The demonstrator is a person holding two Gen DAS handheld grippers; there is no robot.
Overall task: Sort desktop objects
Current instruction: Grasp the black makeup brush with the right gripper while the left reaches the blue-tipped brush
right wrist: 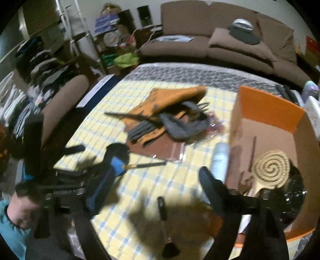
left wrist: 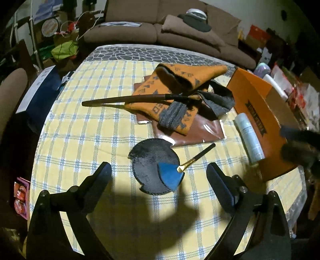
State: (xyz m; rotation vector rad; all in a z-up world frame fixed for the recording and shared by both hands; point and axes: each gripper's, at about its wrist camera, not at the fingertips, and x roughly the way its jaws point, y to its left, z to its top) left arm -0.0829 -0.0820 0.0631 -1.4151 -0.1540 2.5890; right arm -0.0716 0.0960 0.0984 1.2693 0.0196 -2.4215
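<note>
We see a dim room lit from above, with hard shadows on the tabletop (left wrist: 84, 144), which has a yellow checked cloth. Behind it stands a brown sofa (left wrist: 128, 30) with a loose cushion (left wrist: 192, 30). At the left are a padded chair (right wrist: 64, 100), cluttered shelves (right wrist: 112, 36) and a pale wall (right wrist: 88, 12).

matte black two-finger left gripper (left wrist: 159, 172) has round screws, blue pads; right gripper (right wrist: 158, 176) matches; teal sleeve (right wrist: 12, 236).
</note>
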